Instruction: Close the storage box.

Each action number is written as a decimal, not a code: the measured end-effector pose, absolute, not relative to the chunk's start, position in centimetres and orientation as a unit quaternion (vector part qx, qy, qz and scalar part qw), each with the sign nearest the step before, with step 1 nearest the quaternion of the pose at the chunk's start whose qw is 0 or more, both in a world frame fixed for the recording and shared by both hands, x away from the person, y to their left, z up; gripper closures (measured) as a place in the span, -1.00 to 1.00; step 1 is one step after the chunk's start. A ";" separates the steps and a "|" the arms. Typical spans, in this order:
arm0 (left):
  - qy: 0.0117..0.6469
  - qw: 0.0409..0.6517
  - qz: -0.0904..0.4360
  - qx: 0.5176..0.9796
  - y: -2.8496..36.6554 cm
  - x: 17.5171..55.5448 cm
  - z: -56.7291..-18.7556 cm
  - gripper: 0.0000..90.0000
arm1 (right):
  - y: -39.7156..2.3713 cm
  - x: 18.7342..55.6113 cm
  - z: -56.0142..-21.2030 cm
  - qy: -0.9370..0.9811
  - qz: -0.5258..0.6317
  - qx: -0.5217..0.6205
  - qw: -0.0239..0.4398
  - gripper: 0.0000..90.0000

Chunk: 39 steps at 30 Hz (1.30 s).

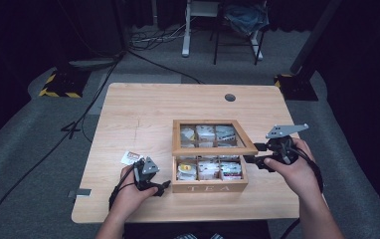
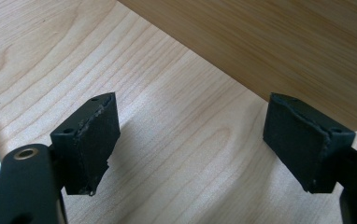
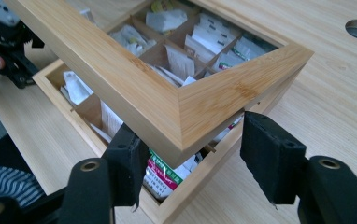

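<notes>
Sat on a pale wooden tabletop (image 1: pixel 138 109), toward its near right part: a wooden tea box (image 1: pixel 209 181), lettered TEA on the front, divided into compartments full of tea bags (image 1: pixel 208 169). Hinged lid (image 1: pixel 213 137), a wooden frame around a clear pane, half raised and tilted over the box. Lay just left of the box, near the left hand: one small white packet (image 1: pixel 129 158).

Right tool (image 3: pixel 190 156) reached in at the lid's right front corner, jaws spread to either side of that corner; whether the pads actually pressed the wood could not be told, so judged open rather than clamped. Left tool (image 2: pixel 190 140) rested low beside the box's left wall, jaws wide apart with nothing between them, only bare tabletop.

Judged stiff and light: the lid, pivoting freely on its hinge, best taken at the solid frame corner or front edge and never on the pane, which looked breakable. Likely to slide if pushed: the box. Soft, thin and nearly weightless: the bags, easily crushed.

Given by the high view: the whole layout and both hands. Given by the right tool view: the mitred corner joint and a green and red packet (image 3: pixel 165 175) beneath it. Given by the left tool view: the box wall (image 2: pixel 279 42) close ahead.
</notes>
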<state>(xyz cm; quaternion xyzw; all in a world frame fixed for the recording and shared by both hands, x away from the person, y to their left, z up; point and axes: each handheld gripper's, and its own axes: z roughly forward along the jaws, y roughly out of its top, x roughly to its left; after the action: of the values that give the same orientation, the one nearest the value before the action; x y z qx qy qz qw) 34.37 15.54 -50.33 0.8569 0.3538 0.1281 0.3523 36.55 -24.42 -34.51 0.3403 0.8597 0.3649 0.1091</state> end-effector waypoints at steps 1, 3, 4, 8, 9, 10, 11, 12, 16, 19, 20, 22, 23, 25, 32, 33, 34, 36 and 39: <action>0.354 0.352 0.128 0.857 15.5 34.4 -50.3 -0.57 | -24.4 36.5 -34.6 0.863 0.360 0.338 0.109 -0.06; 0.354 0.352 0.128 0.857 15.5 34.4 -50.3 -0.57 | -24.2 36.4 -34.6 0.867 0.351 0.335 0.110 -0.06; 0.354 0.352 0.128 0.857 15.5 34.4 -50.3 -0.57 | -24.2 36.4 -34.6 0.867 0.351 0.335 0.110 -0.06; 0.354 0.353 0.128 0.857 15.5 34.4 -50.3 -0.57 | -24.1 36.3 -34.7 0.873 0.340 0.332 0.105 -0.07; 0.353 0.353 0.128 0.857 15.5 34.4 -50.3 -0.57 | -24.1 36.3 -34.7 0.875 0.337 0.330 0.105 -0.07; 0.354 0.352 0.128 0.857 15.5 34.4 -50.3 -0.57 | -24.0 36.3 -34.8 0.878 0.333 0.328 0.103 -0.07; 0.354 0.352 0.128 0.857 15.5 34.4 -50.3 -0.57 | -24.0 36.3 -34.9 0.880 0.329 0.328 0.101 -0.07; 0.354 0.353 0.128 0.857 15.5 34.4 -50.3 -0.57 | -24.0 36.3 -35.0 0.882 0.325 0.328 0.099 -0.07; 0.354 0.353 0.129 0.857 15.5 34.4 -50.3 -0.57 | -23.8 36.3 -35.2 0.887 0.314 0.323 0.095 -0.07; 0.354 0.353 0.129 0.857 15.5 34.4 -50.3 -0.57 | -23.6 36.3 -35.4 0.893 0.303 0.319 0.088 -0.07; 0.354 0.352 0.129 0.857 15.5 34.4 -50.3 -0.57 | -23.6 36.3 -35.5 0.896 0.300 0.317 0.084 -0.07; 0.354 0.352 0.128 0.857 15.5 34.4 -50.3 -0.57 | -23.4 36.3 -35.7 0.900 0.292 0.314 0.082 -0.07; 0.354 0.352 0.128 0.857 15.5 34.4 -50.3 -0.57 | -23.4 36.3 -35.7 0.900 0.291 0.314 0.081 -0.07; 0.354 0.352 0.128 0.857 15.5 34.4 -50.3 -0.57 | -23.4 36.3 -35.8 0.902 0.288 0.312 0.080 -0.07; 0.354 0.353 0.127 0.857 15.5 34.4 -50.3 -0.57 | -23.2 36.3 -36.1 0.910 0.272 0.305 0.072 -0.09; 0.354 0.353 0.127 0.857 15.5 34.4 -50.3 -0.57 | -23.1 36.3 -36.2 0.911 0.269 0.305 0.069 -0.09; 0.354 0.353 0.127 0.857 15.5 34.4 -50.4 -0.57 | -23.1 36.3 -36.2 0.912 0.266 0.304 0.067 -0.09; 0.354 0.353 0.127 0.857 15.5 34.4 -50.3 -0.57 | -23.0 36.3 -36.4 0.915 0.261 0.302 0.065 -0.10; 0.353 0.352 0.129 0.857 15.5 34.4 -50.3 -0.57 | -22.9 36.3 -36.5 0.918 0.254 0.299 0.062 -0.11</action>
<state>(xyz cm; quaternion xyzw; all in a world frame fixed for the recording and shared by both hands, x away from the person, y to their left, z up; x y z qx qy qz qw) 34.38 15.53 -50.34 0.8571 0.3532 0.1288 0.3522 36.34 -22.88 -36.55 0.2993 0.9177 0.2538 0.0621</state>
